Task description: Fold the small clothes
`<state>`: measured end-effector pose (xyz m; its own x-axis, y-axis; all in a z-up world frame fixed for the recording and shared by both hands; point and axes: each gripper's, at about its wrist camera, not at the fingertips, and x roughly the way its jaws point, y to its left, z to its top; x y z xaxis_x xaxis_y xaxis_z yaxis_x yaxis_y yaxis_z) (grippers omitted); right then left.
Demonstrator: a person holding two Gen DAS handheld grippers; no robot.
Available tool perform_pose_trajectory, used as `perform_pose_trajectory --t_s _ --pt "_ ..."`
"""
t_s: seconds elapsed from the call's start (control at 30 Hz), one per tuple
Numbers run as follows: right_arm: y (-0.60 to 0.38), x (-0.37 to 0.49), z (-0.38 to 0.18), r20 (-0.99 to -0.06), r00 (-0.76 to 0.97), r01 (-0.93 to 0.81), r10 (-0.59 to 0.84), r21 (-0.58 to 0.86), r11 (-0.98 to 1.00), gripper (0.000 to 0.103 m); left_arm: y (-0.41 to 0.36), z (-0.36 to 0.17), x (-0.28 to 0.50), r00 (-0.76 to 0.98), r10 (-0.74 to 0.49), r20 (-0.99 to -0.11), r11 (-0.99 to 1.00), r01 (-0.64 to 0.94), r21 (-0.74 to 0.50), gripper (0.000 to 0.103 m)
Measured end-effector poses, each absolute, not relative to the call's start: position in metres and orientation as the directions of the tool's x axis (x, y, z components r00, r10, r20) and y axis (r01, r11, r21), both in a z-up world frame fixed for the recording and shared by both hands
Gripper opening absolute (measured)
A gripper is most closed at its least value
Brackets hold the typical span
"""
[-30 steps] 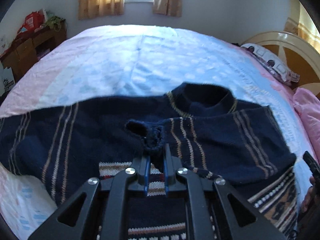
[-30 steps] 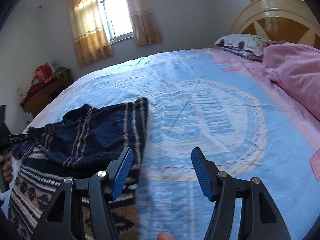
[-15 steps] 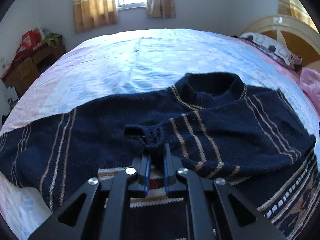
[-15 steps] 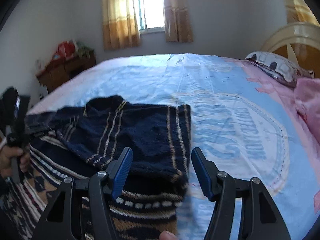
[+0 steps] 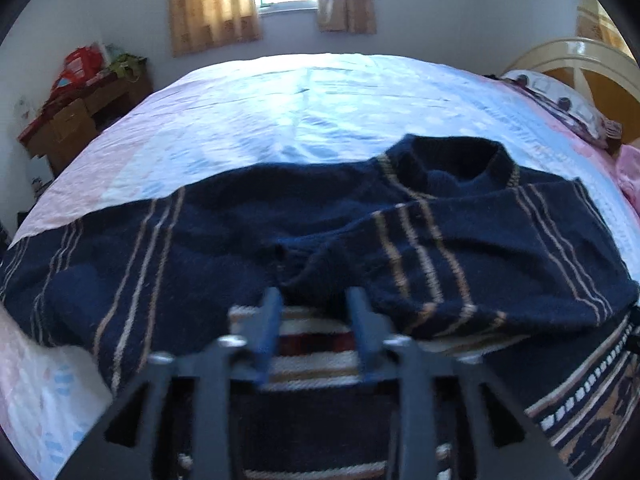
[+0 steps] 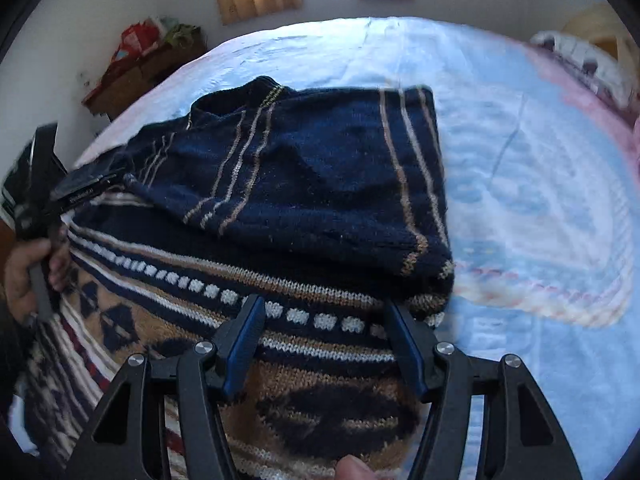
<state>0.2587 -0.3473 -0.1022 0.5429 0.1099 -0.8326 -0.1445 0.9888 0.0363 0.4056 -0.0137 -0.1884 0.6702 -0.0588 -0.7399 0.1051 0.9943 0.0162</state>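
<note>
With one sleeve folded across the sweater on the bed, the left gripper and right gripper both hovered open and empty near frame bottom, apparently freed for another fold.

Sweater hem cut off below, left hand-held gripper motion-blurred
</note>
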Motion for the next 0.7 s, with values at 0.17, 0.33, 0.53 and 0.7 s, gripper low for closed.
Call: perform_pose_trajectory --t_s 0.17,0.33,0.53,0.7 --pt "-0.327 0.263 -0.057 -0.747 0.651 -0.156 0.134 0.042 0.987 0.062 0.000 -0.191 0.402 0.647 -0.124 -0.752 0.992 0.105 -0.073 0.061" --pt "-0.302 0.312 -0.072 -0.799 0.601 -0.074 0.018 -0.033 0.997 0.062 0.005 -0.190 0.386 0.664 -0.106 -0.740 0.994 0.082 -0.069 0.078" --pt "-0.288 0.313 -0.112 -0.843 0.517 0.002 -0.149 -0.173 0.985 0.062 0.040 -0.188 0.376 0.686 -0.174 -0.707 0.974 0.015 -0.226 0.089" --pt "-0.252 0.313 -0.087 -0.876 0.473 -0.113 -0.094 -0.166 0.980 0.062 0.065 -0.189 0.368 0.717 -0.225 -0.660 0.935 -0.032 -0.354 0.090"
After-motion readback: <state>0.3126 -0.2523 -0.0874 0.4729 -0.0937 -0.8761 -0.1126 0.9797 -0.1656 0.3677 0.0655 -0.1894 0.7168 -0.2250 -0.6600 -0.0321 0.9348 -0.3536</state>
